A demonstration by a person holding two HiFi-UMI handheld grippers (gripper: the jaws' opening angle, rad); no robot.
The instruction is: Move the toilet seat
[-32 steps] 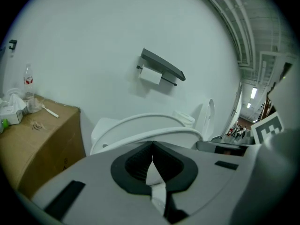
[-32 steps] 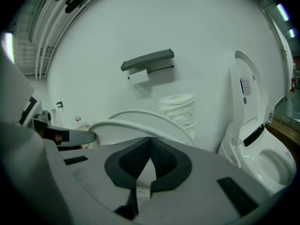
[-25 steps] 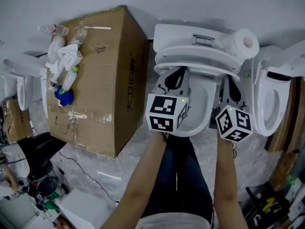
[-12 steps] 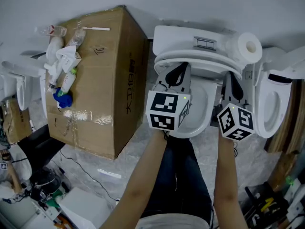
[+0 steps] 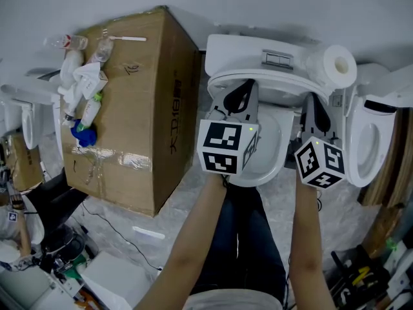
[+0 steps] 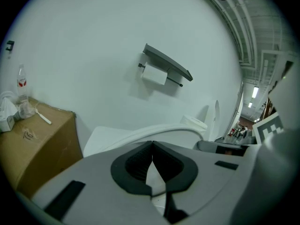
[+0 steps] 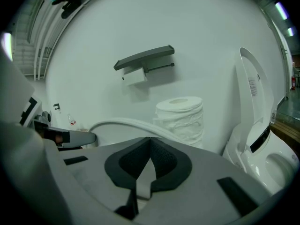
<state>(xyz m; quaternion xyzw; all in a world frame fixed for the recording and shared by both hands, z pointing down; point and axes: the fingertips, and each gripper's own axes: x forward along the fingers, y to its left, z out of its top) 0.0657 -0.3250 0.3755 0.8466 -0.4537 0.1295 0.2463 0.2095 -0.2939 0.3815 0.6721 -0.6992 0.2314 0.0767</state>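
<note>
Two grippers, one toilet; step in hand looks like raising the seat.

- Large brown cardboard box [image 5: 129, 102] stands just left of the white ceramic toilet [image 5: 235, 47], out of the way of the work.
- White oval plastic toilet seat [image 5: 271, 82] sits tilted: front edge up off the bowl, hinge end by the tank.
- White toilet-paper roll [image 5: 332, 63] rests on the tank's right corner, near where the seat would swing.
- Left gripper [image 5: 244, 89] and right gripper [image 5: 315, 102] point under the seat's front rim, one on each side. Both sets of jaws are closed with nothing between them, so they act as pushers. Contact with the rim: cannot tell.

Judgement: keep both tips level with each other and push evenly up and back about the hinge. Slow down near upright so the seat neither slips off the tips nor knocks the roll.
</note>
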